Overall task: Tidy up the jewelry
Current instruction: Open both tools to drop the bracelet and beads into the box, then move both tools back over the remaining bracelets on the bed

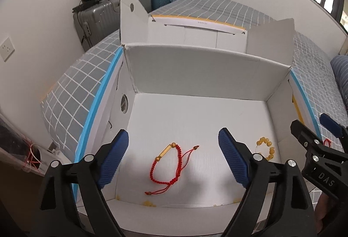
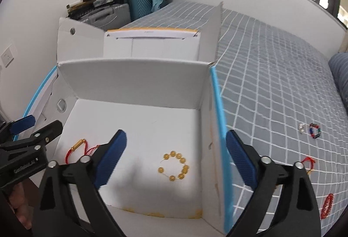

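Observation:
A white cardboard box (image 1: pixel 195 76) (image 2: pixel 134 82) sits open on the bed. On its floor lie a red cord bracelet with a gold tube (image 1: pixel 166 164) (image 2: pixel 79 147) and a yellow bead bracelet (image 1: pixel 266 147) (image 2: pixel 175 166). My left gripper (image 1: pixel 174 158) hangs open above the red bracelet, nothing between its blue pads. My right gripper (image 2: pixel 176 163) is open above the yellow beads, its right finger (image 2: pixel 239 160) outside the box wall. Each gripper shows at the edge of the other's view.
On the grey checked bedspread (image 2: pixel 271 84) to the right of the box lie a dark multicoloured bead bracelet (image 2: pixel 315 130), a small clear piece (image 2: pixel 301 128), another red cord bracelet (image 2: pixel 308 162) and a red bead bracelet (image 2: pixel 327 205). Suitcases (image 1: pixel 95 19) stand against the far wall.

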Tool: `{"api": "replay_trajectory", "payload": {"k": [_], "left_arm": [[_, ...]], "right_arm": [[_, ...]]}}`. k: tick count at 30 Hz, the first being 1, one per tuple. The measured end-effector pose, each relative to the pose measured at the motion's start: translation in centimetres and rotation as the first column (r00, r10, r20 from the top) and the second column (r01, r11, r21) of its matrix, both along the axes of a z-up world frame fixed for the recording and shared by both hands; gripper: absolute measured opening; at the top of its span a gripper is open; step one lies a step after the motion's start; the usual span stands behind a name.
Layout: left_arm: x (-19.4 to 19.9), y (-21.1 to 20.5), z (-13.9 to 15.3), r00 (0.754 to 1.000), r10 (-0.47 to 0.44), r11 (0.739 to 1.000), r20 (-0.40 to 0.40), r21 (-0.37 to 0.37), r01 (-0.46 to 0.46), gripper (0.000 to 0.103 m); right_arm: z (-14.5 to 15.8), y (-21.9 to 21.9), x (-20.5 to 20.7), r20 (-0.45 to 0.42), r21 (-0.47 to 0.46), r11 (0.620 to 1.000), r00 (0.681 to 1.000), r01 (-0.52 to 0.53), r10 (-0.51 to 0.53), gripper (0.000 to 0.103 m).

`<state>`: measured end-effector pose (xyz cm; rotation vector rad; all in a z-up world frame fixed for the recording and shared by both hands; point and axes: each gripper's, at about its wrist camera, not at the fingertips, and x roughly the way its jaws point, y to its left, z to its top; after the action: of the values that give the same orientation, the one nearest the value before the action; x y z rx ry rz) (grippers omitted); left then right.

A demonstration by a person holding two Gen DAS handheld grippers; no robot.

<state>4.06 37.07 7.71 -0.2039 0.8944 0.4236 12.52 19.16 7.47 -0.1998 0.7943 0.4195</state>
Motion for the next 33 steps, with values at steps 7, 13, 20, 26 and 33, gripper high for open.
{"api": "replay_trajectory", "payload": {"k": [7, 13, 20, 26, 33], "left_arm": [[0.6, -2.2, 1.5, 0.999, -0.035, 0.999, 0.036, 0.001, 0.035, 0.097], [1.2, -5.5, 2.7, 0.994, -0.088, 0.996, 0.059, 0.01, 0.088, 0.097], [4.0, -11.7, 4.1, 0.982, -0.168, 0.986, 0.084, 0.01, 0.167, 0.097], [6.9, -18.2, 4.6, 0.96, -0.259, 0.966, 0.101, 0.018, 0.259, 0.097], [9.7, -25.0, 3.4, 0.93, -0.358, 0.934, 0.084, 0.017, 0.358, 0.097]], "right_arm": [[1.2, -2.6, -0.4, 0.043, -0.021, 0.998, 0.998, 0.056, -0.055, 0.095], [2.7, -6.7, -0.2, 0.055, -0.005, 0.995, 0.993, 0.104, -0.104, 0.095], [3.5, -13.6, 1.0, 0.061, -0.022, 0.978, 0.976, 0.209, -0.207, 0.095], [3.4, -21.0, 2.3, 0.038, -0.036, 0.952, 0.953, 0.302, -0.301, 0.095], [1.7, -27.2, 3.5, -0.012, -0.048, 0.932, 0.933, 0.359, -0.36, 0.095]]}}
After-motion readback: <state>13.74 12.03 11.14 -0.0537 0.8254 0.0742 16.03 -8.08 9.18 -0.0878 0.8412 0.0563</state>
